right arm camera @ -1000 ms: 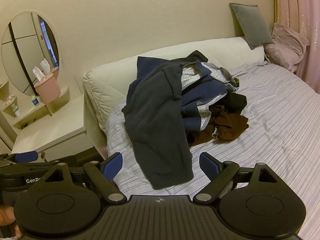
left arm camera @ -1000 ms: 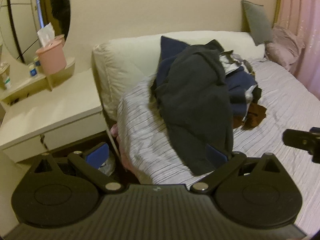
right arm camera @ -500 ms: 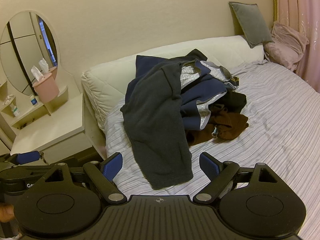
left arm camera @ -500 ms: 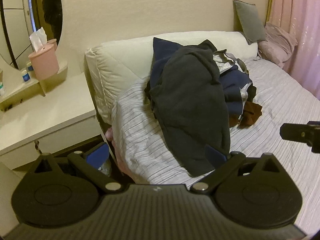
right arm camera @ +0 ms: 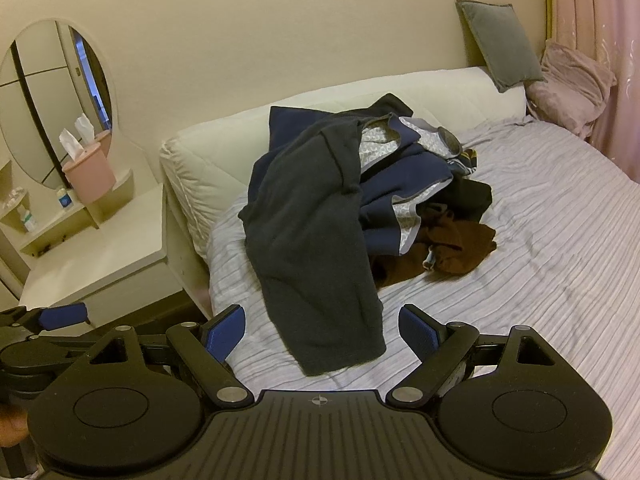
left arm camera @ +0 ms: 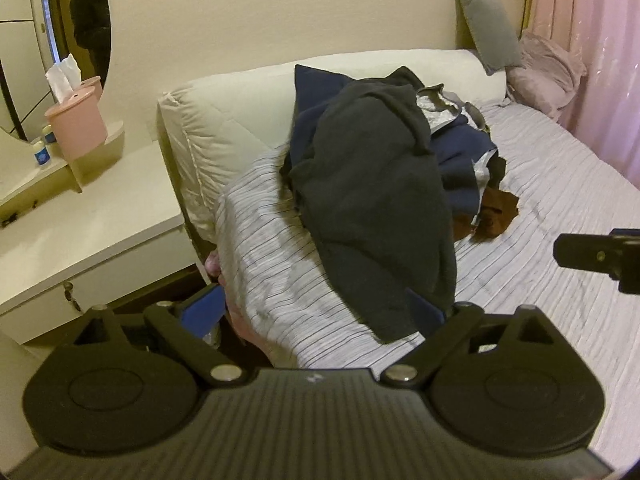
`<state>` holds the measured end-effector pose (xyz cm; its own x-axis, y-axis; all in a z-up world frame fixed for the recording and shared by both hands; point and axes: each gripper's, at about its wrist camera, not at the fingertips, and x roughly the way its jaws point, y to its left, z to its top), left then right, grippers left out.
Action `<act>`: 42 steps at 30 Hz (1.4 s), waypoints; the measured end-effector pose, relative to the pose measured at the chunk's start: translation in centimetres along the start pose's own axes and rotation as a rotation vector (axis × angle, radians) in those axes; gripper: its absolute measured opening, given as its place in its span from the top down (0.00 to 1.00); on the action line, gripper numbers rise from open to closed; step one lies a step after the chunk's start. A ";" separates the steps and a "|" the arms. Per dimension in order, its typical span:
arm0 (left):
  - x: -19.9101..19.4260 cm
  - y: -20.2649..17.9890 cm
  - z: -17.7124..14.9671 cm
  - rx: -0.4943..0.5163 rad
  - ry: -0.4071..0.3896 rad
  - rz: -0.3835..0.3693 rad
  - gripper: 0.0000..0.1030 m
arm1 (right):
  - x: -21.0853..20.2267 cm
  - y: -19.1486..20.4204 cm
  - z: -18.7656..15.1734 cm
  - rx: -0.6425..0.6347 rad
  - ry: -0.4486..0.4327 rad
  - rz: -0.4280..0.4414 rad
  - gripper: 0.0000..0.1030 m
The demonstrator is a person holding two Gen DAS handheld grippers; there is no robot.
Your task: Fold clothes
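— So, what have you got in front of you?

— I see a heap of clothes on the striped bed, up near the cream headboard. On top lies a dark grey garment, its lower end trailing toward me; under it there is a navy piece with a patterned lining and a brown one on the far side.

— And your grippers?

— My right gripper hangs just short of the grey hem, jaws spread wide, nothing between them. My left gripper is also spread wide and holds nothing; its right finger sits at the hem, and I cannot tell if it touches.

— Any containers?

— A pink tissue box with a tissue poking out stands on the dresser shelf, small bottles beside it. A grey cushion leans on the wall above the headboard.
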<state>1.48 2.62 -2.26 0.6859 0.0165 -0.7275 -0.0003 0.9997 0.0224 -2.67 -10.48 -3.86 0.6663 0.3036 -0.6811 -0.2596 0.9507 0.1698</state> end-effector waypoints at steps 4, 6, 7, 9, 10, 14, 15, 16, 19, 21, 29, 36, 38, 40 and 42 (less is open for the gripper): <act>0.2 0.6 0.1 0.022 -0.004 0.011 0.08 | 0.2 0.2 -0.1 0.001 0.004 -0.006 0.16; 0.2 0.9 0.2 0.033 -0.006 0.017 0.08 | 0.3 0.4 -0.1 0.001 0.006 -0.009 0.16; 0.3 1.0 0.2 0.039 -0.007 0.020 0.08 | 0.4 0.6 0.0 0.001 0.007 -0.011 0.16; 0.4 1.3 0.3 0.050 -0.009 0.025 0.08 | 0.6 0.8 0.0 0.001 0.007 -0.017 0.16; 0.4 1.5 0.3 0.055 -0.010 0.028 0.08 | 0.6 1.0 0.0 0.000 0.006 -0.021 0.16; 0.9 2.3 0.3 0.082 0.000 0.031 0.08 | 1.0 1.9 0.0 -0.004 0.000 -0.035 0.16; 1.0 2.7 0.3 0.084 0.005 0.028 0.08 | 1.1 2.1 0.0 -0.001 0.001 -0.038 0.16; 1.2 3.1 0.2 0.082 0.011 0.021 0.08 | 1.2 2.4 0.0 0.001 0.002 -0.042 0.16; 1.7 4.2 0.1 0.088 0.025 0.008 0.08 | 1.8 3.0 0.0 0.015 0.010 -0.053 0.16; 2.0 4.9 0.1 0.094 0.031 0.006 0.08 | 2.2 3.5 0.1 0.025 0.013 -0.060 0.16; 3.5 6.9 0.2 0.063 0.059 -0.019 0.08 | 3.6 3.9 0.6 0.035 0.029 -0.074 0.16; 4.9 5.6 2.0 0.064 0.047 -0.002 0.08 | 4.8 2.1 2.0 0.020 0.025 -0.046 0.16; 5.2 5.1 3.0 0.070 0.037 0.003 0.08 | 5.3 1.3 2.9 0.017 0.022 -0.031 0.16; 5.7 4.6 4.1 0.078 0.023 0.008 0.08 | 5.5 0.5 4.0 0.006 0.005 -0.004 0.16; 6.2 4.0 5.0 0.093 0.015 0.006 0.08 | 5.9 -0.3 5.1 -0.013 -0.015 0.021 0.16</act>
<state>9.38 6.63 -3.30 0.6749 0.0239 -0.7375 0.0633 0.9939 0.0901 4.86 -8.64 -4.27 0.6708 0.3241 -0.6670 -0.2824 0.9433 0.1744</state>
